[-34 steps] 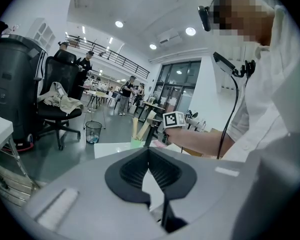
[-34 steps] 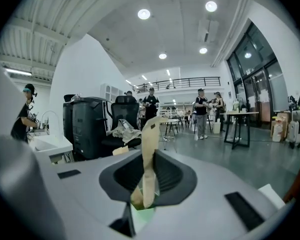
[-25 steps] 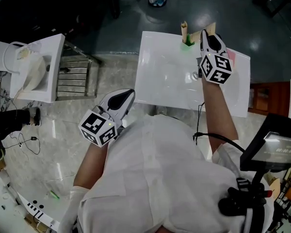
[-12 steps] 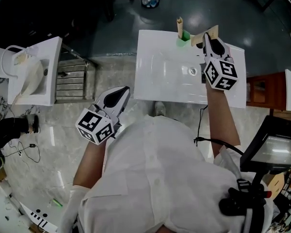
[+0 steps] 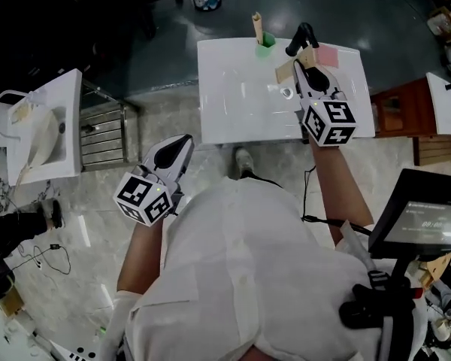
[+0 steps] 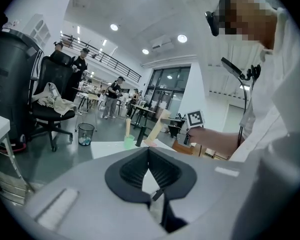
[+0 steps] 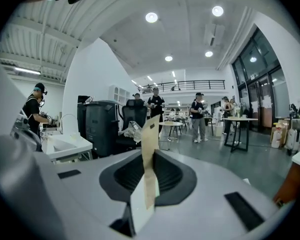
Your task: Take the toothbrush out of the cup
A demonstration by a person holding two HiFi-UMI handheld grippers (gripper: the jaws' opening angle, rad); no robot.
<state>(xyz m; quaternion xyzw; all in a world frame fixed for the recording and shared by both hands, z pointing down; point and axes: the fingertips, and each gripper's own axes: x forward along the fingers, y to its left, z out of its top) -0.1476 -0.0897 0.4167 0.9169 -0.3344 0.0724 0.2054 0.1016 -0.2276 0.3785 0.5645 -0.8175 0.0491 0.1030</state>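
A white worktop (image 5: 233, 111) stands on a grey floor in a large hall. Nearest, short of its edge, the left tongs (image 5: 184, 140) are closed on nothing. Over it, the right tongs (image 5: 298, 68) grip a flat tan toothbrush (image 5: 286, 71). Beyond them, to their left, stands the green cup (image 5: 265, 40).

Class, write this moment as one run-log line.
left gripper: shut, empty | right gripper: shut on tan strip | green cup: on sink

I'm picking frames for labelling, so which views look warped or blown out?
Both gripper views: fisheye bend, black round border, round ceiling lamps flaring white. Right gripper view: the tan flat strip in the jaws looks slightly soft up close. Head view: sharp, white sink top bright.
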